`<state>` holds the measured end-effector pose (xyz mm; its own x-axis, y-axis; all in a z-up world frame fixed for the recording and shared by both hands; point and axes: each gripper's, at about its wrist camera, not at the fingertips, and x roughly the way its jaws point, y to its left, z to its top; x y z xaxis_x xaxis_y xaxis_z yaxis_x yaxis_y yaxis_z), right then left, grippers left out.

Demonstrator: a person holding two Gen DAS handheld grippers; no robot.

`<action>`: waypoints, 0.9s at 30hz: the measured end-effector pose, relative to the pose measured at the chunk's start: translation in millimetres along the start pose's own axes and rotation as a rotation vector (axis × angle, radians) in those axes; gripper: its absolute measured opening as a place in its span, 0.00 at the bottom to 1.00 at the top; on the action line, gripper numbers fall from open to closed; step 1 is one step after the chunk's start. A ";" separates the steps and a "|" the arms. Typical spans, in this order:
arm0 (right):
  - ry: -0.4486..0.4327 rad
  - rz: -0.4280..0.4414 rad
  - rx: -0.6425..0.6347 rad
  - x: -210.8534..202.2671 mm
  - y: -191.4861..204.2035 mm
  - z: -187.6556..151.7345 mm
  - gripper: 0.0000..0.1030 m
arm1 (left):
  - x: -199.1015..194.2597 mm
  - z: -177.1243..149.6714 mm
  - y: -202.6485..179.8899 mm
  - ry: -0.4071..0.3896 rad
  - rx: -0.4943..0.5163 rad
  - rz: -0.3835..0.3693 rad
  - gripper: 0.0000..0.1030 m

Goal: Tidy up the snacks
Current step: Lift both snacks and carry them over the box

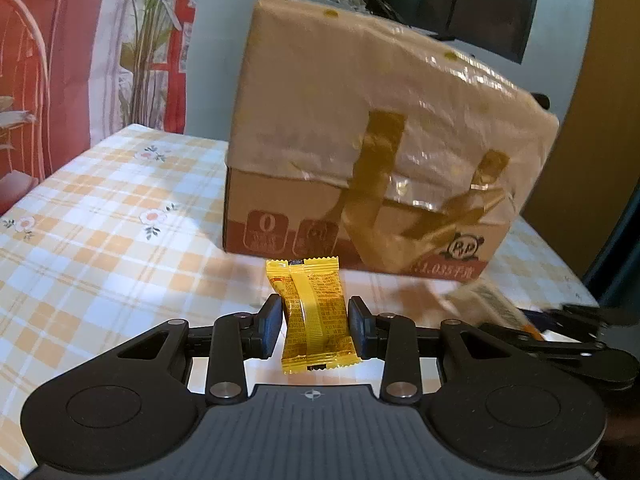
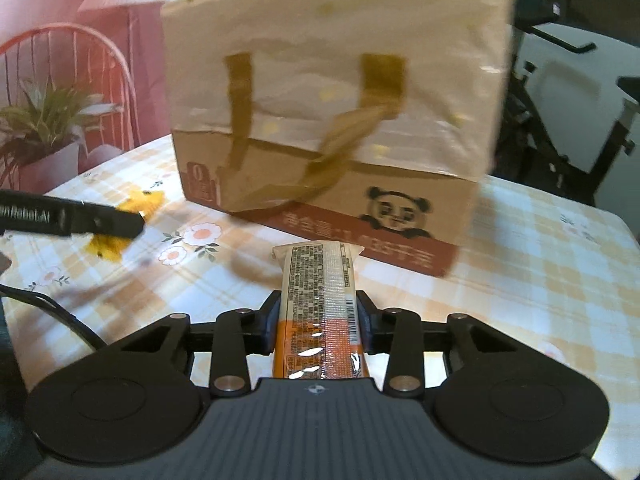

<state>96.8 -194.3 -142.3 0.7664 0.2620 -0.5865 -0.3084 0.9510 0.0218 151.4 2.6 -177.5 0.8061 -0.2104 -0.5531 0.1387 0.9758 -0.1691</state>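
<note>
Snack inventory, table with an orange-and-white checked, flower-printed tablecloth [image 1: 100, 208].

Item 1: yellow snack packet [image 1: 314, 316], small, crimped at both ends, back seam facing the camera. Held upright between the pads of the left gripper [image 1: 315, 320], both pads pressing its sides. It hangs above the cloth in front of the carton. In the right wrist view the same packet shows as a yellow blur behind a black finger of the left gripper, toward the table's left edge.

Item 2: long snack bar [image 2: 320, 312] in a white-and-orange wrapper, printed text and barcode facing up. Clamped lengthwise in the right gripper [image 2: 319, 320], both pads against its sides, its far end reaching toward the carton. In the left wrist view it is a pale blur at the right, beside the right gripper's black linkage.

Item 3: cardboard carton [image 1: 276, 216] with a red-brown lower band, white print and a panda drawing [image 2: 394, 212]. Stands on the table toward its far edge.

Item 4: beige bag [image 2: 328, 68] with olive-gold straps [image 2: 240, 108], draped over the carton's top and front, covering its upper part; the straps hang down the front face.

Surroundings: potted plant [image 2: 44, 120] and red wire chair [image 2: 68, 48] beyond the table's far left corner.
</note>
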 end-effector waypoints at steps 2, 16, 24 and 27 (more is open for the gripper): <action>-0.005 -0.027 0.039 -10.9 -11.3 -0.8 0.38 | -5.0 5.4 -1.7 -0.018 0.012 0.006 0.36; -0.432 -0.055 0.088 -105.8 -50.8 104.0 0.38 | -49.9 135.6 -36.0 -0.307 0.165 -0.107 0.37; -0.459 -0.013 0.032 -45.6 -48.1 187.1 0.38 | 16.6 201.0 -43.2 -0.272 0.108 -0.142 0.37; -0.421 -0.013 0.045 -12.3 -44.9 201.7 0.38 | 44.0 210.4 -37.6 -0.229 0.062 -0.135 0.37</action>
<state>214.8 -207.2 27.2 0.9362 0.2852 -0.2053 -0.2794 0.9585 0.0575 302.7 -30.8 -23.9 0.8861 -0.3272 -0.3283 0.2835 0.9429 -0.1746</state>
